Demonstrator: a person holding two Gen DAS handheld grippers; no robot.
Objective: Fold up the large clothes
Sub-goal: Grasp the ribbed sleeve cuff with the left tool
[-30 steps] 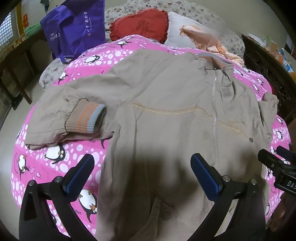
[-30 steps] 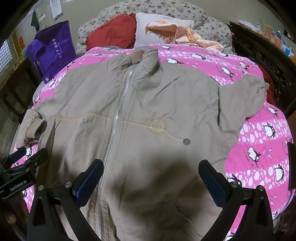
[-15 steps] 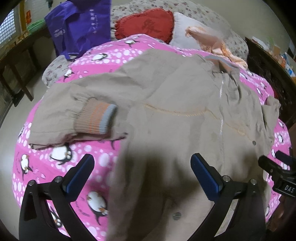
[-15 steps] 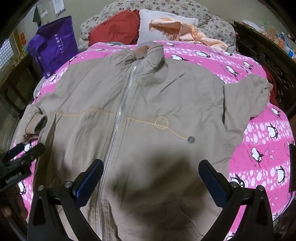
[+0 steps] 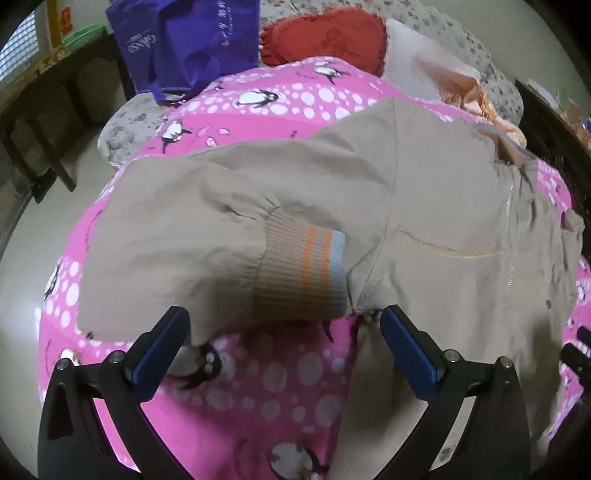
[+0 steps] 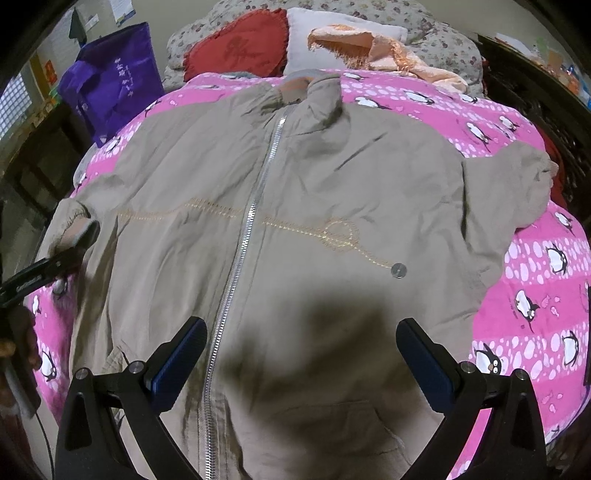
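A large tan zip-up jacket (image 6: 295,206) lies face up on the pink penguin bedspread (image 6: 535,280). Its left sleeve (image 5: 177,240) is folded back on itself, so the ribbed cuff with orange stripes (image 5: 303,273) points toward the body. My left gripper (image 5: 284,332) is open, just in front of that cuff and touching nothing. It also shows in the right wrist view (image 6: 55,266) beside the folded sleeve. My right gripper (image 6: 303,343) is open and empty above the jacket's lower front, to the right of the zipper (image 6: 251,221). The right sleeve (image 6: 517,184) lies bent at the bed's right side.
A purple tote bag (image 5: 184,40) stands at the bed's far left corner. A red heart cushion (image 6: 240,48), a white pillow (image 6: 332,26) and an orange cloth (image 6: 388,51) lie at the head. Dark wooden furniture (image 6: 535,85) flanks the right side, and the floor (image 5: 48,206) lies left.
My left gripper has moved left and forward from over the jacket's lower front to the folded left sleeve and cuff. My right gripper has edged closer to the jacket. Both stay open.
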